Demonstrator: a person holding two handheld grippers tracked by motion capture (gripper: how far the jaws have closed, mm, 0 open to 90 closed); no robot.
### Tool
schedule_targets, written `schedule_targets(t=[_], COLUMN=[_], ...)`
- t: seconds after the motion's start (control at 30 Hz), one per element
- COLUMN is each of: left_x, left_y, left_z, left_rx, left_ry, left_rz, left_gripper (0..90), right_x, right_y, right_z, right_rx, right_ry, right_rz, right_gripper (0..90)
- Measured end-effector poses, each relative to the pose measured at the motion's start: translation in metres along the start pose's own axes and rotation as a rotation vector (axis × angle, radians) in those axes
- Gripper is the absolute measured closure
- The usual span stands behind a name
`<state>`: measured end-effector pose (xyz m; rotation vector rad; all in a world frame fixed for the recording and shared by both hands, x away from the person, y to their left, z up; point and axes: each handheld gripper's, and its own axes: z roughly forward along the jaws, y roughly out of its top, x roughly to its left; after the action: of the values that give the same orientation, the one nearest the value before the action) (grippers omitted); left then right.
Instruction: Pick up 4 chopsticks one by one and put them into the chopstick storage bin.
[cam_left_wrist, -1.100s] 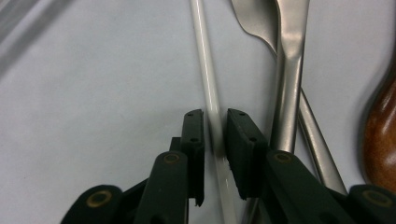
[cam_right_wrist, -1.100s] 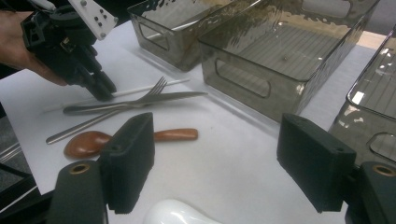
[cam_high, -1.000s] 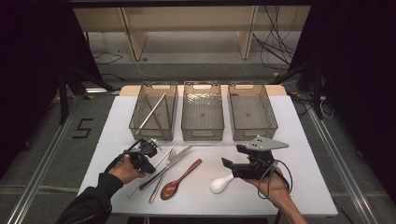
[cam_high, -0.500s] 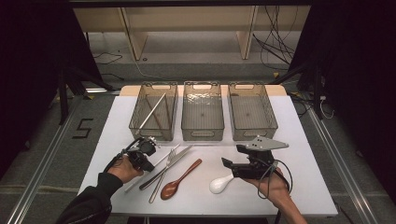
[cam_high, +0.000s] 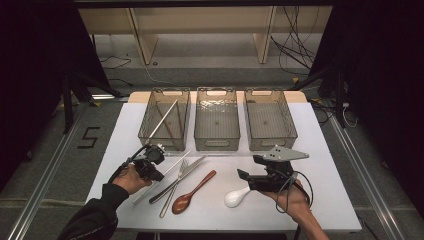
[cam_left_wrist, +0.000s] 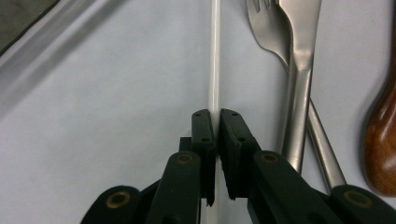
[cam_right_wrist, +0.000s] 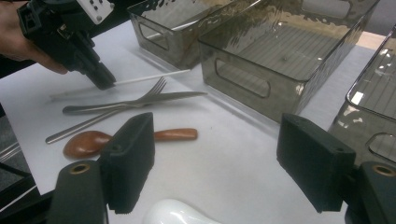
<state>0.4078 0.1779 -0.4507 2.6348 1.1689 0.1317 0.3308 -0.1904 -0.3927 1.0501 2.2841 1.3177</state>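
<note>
My left gripper (cam_left_wrist: 217, 116) is shut on a thin white chopstick (cam_left_wrist: 215, 56) that lies on the white table, gripping it partway along. From above, the left gripper (cam_high: 158, 175) sits at the front left, with the chopstick (cam_high: 176, 161) running diagonally under it. My right gripper (cam_right_wrist: 222, 158) is open and holds nothing; it hovers at the front right (cam_high: 245, 178), just above a white ceramic spoon (cam_right_wrist: 175, 212). A second chopstick (cam_high: 163, 118) leans in the left bin (cam_high: 145, 131).
A fork (cam_high: 172, 189), a knife (cam_high: 182, 176) and a wooden spoon (cam_high: 194, 192) lie beside the held chopstick. Three clear bins stand in a row behind them: the left one, a middle one (cam_high: 216, 145) and a right one (cam_high: 272, 144). The table's front edge is near both hands.
</note>
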Motion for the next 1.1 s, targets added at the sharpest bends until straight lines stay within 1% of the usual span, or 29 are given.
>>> schedule_targets(t=[0.13, 0.2, 0.33, 0.37, 0.47, 0.53, 0.67, 0.87, 0.93, 1.0, 1.1], left_x=[0.001, 0.001, -0.002, -0.001, -0.001, -0.001, -0.003, 0.002, 0.005, 0.008, 0.015], left_y=[0.0, 0.001, 0.001, 0.002, 0.001, 0.002, 0.003, 0.005, 0.006, 0.006, 0.007], left_z=[-0.008, -0.012, -0.019, -0.021, -0.023, -0.024, -0.031, -0.045, -0.05, -0.055, -0.063], left_rx=[-0.024, -0.031, -0.034, -0.035, -0.036, -0.04, -0.068, -0.165, -0.209, -0.255, -0.325], left_ry=[0.002, 0.002, -0.008, -0.005, -0.002, 0.001, 0.004, -0.004, -0.017, -0.044, -0.057], left_rz=[0.0, 0.01, 0.025, 0.029, 0.025, 0.028, 0.034, 0.009, -0.005, -0.026, -0.048], left_gripper=[84.2, 84.2, 84.2, 84.2, 84.2, 84.2, 84.2, 84.2, 84.2, 84.2, 84.2], right_x=[0.0, 0.0, 0.0, -0.001, -0.001, -0.001, -0.001, -0.001, -0.001, -0.001, -0.001], right_y=[0.0, 0.0, 0.0, 0.0, 0.0, 0.0, 0.0, 0.0, 0.0, 0.0, 0.0], right_z=[0.0, 0.0, 0.0, 0.0, 0.0, 0.0, 0.0, 0.001, 0.0, 0.0, 0.0], right_rx=[-0.001, -0.003, 0.001, -0.001, -0.001, -0.001, 0.0, -0.001, -0.002, -0.004, -0.006], right_ry=[0.0, 0.0, -0.001, -0.001, -0.001, -0.001, -0.002, -0.002, -0.002, -0.003, -0.005], right_rz=[0.001, 0.001, 0.0, 0.001, 0.0, 0.0, 0.0, 0.001, 0.003, 0.003, 0.008], right_gripper=[28.8, 28.8, 28.8, 28.8, 28.8, 28.8, 28.8, 28.8, 28.8, 28.7, 28.7])
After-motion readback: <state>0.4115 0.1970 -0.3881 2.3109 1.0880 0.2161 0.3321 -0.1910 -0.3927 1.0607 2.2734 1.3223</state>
